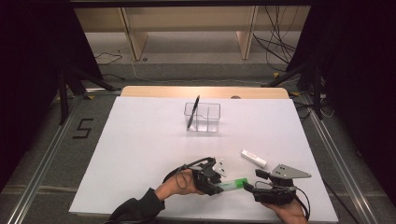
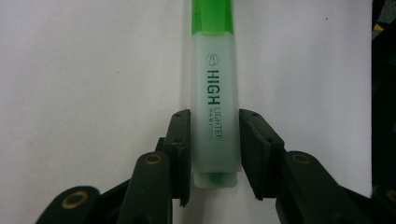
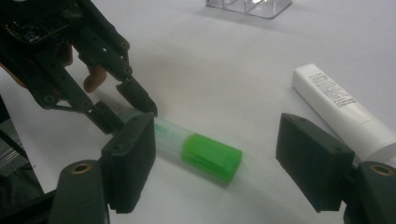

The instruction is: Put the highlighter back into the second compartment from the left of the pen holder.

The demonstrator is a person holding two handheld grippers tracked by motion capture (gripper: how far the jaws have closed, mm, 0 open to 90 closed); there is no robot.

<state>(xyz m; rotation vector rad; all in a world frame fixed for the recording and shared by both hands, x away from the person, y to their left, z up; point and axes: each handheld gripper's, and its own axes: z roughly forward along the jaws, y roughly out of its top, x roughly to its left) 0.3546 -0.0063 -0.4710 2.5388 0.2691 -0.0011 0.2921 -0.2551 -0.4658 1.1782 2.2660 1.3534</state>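
Left gripper view: the left tool [image 2: 214, 154] pinches the highlighter's [image 2: 215, 112] pale barrel, its length running rightward (green cap outermost) between the spread right tool [image 3: 233, 163].

Highlighter [image 1: 233, 185] lying on table [image 1: 140, 154] near front edge, between left gripper [image 1: 215, 185] and right gripper [image 1: 247, 188]. Tube [image 1: 253, 158] just behind, to the right. Divided box [image 1: 202, 117] farther back, centre, pen [image 1: 193, 112] standing in its left compartment.

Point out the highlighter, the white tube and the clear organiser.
highlighter [image 2: 215, 107], left gripper view, on its printed barrel.
white tube [image 3: 343, 112], right gripper view, on its body.
clear organiser [image 1: 205, 116], high view, on its front wall.
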